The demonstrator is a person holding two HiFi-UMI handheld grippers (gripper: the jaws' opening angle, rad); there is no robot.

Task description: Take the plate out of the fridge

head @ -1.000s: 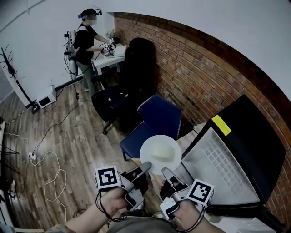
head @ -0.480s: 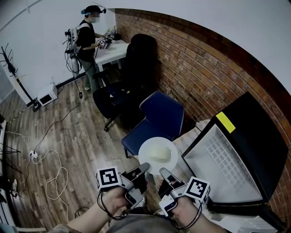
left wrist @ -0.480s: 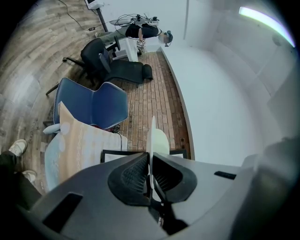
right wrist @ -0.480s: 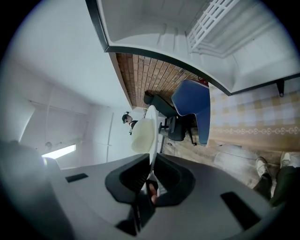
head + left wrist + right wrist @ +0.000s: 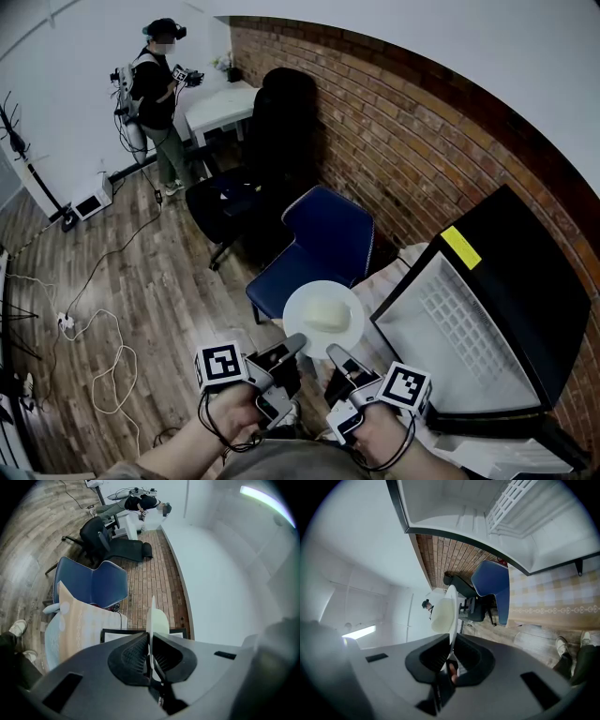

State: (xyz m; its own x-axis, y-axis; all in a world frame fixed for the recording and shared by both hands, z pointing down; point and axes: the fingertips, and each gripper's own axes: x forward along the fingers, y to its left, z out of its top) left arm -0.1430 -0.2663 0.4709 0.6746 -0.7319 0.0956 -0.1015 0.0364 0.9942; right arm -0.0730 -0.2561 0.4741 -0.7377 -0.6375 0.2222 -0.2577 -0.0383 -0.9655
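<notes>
Both left gripper (image 5: 150, 640) and right gripper (image 5: 451, 643) clamp the plate (image 5: 299, 315) (face seen only in head view).

One plate (image 5: 300, 309), two grippers (image 5: 296, 345) (image 5: 338, 356), two chairs (image 5: 326, 242) (image 5: 274, 141), one fridge (image 5: 530, 281)

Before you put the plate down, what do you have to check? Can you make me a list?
1. Left tongs shut on the plate rim: ok.
2. Right tongs shut on the rim too: ok.
3. Plate out of the fridge: ok.
4. Pale food sitting mid-plate: ok.
5. Fridge door closed: not ok, it stands open.
6. Free spot on the table: cannot tell, only part of it shows.
</notes>
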